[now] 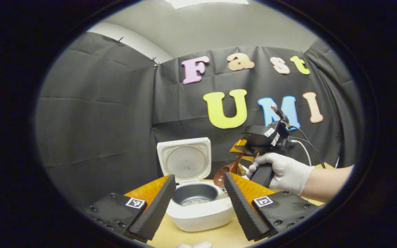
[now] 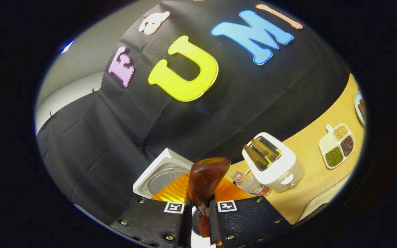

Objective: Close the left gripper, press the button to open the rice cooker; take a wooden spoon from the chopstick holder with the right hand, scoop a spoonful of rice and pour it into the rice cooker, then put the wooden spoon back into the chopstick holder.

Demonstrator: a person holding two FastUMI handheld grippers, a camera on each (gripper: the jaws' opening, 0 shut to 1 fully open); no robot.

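Currently: your left gripper [image 1: 198, 203], fingers apart, hovers before the open rice cooker [image 1: 198, 206], lid up, grains in its pot. Your right gripper [image 2: 200, 220], fingers clamped together on the wooden spoon [image 2: 205, 182], holds its bowl above the cooker. Chopstick holder [image 2: 274, 165]: white, on the table [image 2: 315, 179] beside a divided grain tray [image 2: 336, 146].

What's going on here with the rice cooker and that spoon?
A person is working with a handheld tool in each hand. The rice cooker on the table already stands open, lid up, with some rice in its pot. The right tool is shut on a wooden spoon, held by a gloved hand just to the right of the cooker. The left tool is open, facing the cooker. A chopstick holder and a divided tray sit farther along the table.
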